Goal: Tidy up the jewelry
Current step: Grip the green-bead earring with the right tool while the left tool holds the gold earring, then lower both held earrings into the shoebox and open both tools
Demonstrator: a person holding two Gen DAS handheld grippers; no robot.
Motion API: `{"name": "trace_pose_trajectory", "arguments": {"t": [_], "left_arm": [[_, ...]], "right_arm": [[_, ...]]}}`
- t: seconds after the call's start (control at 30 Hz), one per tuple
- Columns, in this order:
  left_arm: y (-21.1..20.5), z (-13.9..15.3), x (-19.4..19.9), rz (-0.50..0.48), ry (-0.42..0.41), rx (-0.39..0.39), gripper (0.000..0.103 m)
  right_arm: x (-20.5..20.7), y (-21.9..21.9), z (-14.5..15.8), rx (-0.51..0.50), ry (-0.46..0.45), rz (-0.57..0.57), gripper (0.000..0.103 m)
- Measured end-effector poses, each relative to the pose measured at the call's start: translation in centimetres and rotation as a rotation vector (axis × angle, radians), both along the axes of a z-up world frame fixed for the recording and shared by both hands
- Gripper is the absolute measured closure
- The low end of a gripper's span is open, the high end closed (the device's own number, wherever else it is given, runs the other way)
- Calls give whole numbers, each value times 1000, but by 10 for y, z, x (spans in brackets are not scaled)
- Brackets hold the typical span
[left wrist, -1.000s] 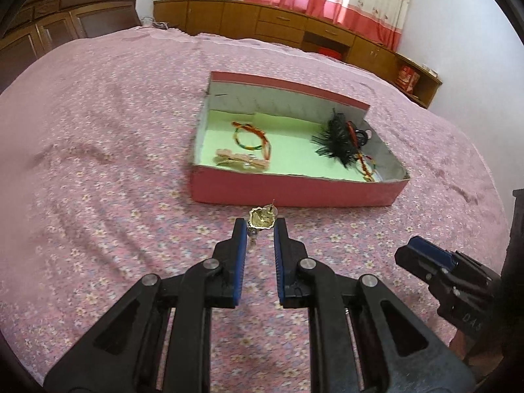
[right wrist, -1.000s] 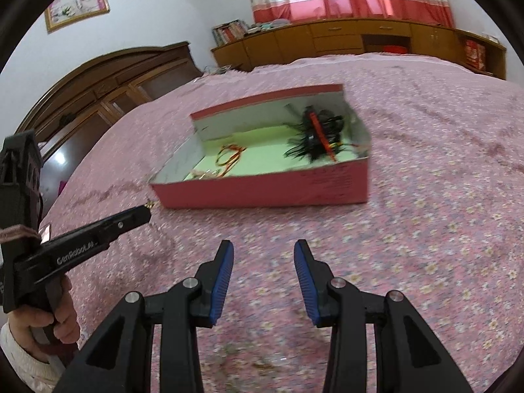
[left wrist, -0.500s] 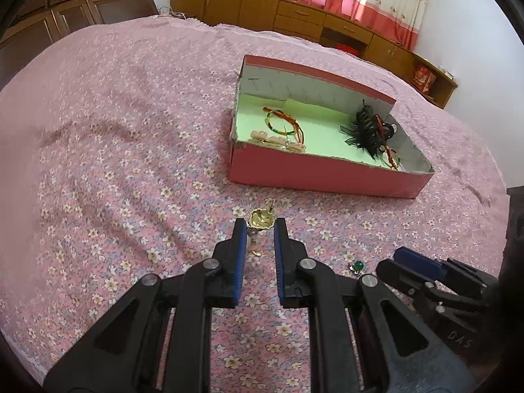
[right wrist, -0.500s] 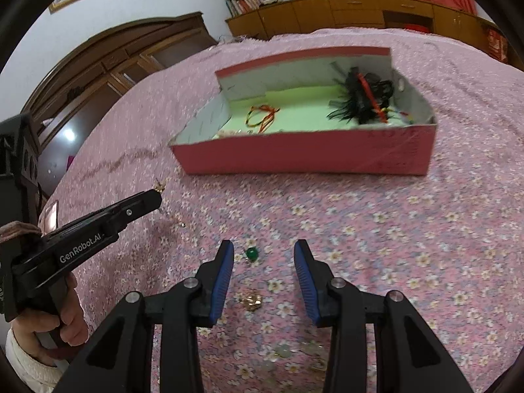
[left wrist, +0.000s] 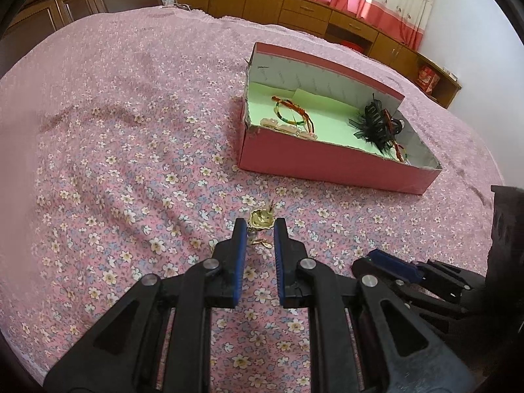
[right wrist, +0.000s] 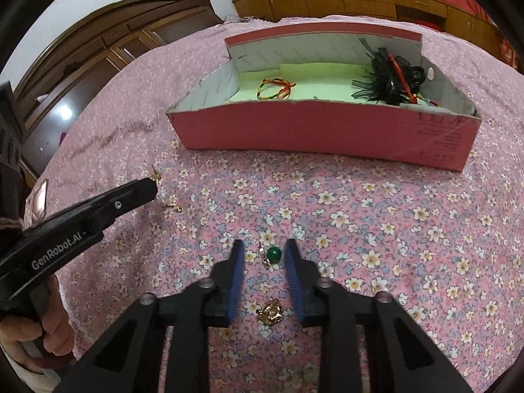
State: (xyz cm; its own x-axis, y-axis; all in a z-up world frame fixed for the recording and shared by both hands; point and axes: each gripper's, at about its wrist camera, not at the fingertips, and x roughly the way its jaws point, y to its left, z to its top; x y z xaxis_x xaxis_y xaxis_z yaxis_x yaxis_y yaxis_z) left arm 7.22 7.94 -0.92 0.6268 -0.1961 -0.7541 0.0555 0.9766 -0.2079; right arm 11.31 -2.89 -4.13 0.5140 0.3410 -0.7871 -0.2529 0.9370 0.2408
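The right gripper has just been closing and now stands narrow around a green bead earring lying on the floral bedspread; the bead sits between the tips, nearer the right-hand pad, with a sliver of gap still showing on both sides, so it is bracketed and not yet pinched. The likeliest slip is the round bead squirting forward out of the tips as the pads meet, or the soft cloth bunching into the bite with it. A gold flower earring lies further back between the same fingers and could get dragged along. The left gripper is nearly shut on a gold brooch-like piece at its very tips; how securely, I can't tell from this angle, and a shallow hold could drop it before the pink box ahead.
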Motion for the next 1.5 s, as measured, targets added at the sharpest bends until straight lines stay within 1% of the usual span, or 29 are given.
{"name": "trace_pose_trajectory", "arguments": {"t": [0.07, 0.23, 0.43, 0.77, 1.03, 1.37, 1.5], "left_arm": [[-1, 0, 0, -2, 0, 1, 95], [-3, 1, 0, -6, -2, 4, 95], [-8, 6, -2, -17, -15, 11, 95], [-20, 16, -7, -45, -46, 23, 95], [-30, 28, -12, -57, -96, 25, 95], [-39, 47, -16, -62, -199, 17, 95], [-41, 52, -15, -62, -225, 4, 95]], "right_arm": [[-1, 2, -2, -16, -4, 10, 89], [-4, 0, 0, -6, -15, 19, 89], [-9, -8, 8, 11, -41, 6, 90], [-21, -23, 30, 20, -121, -19, 90], [-27, -34, 45, 19, -195, -48, 90], [-35, -43, 63, 27, -304, -70, 90], [-35, -45, 68, 28, -332, -77, 90]]}}
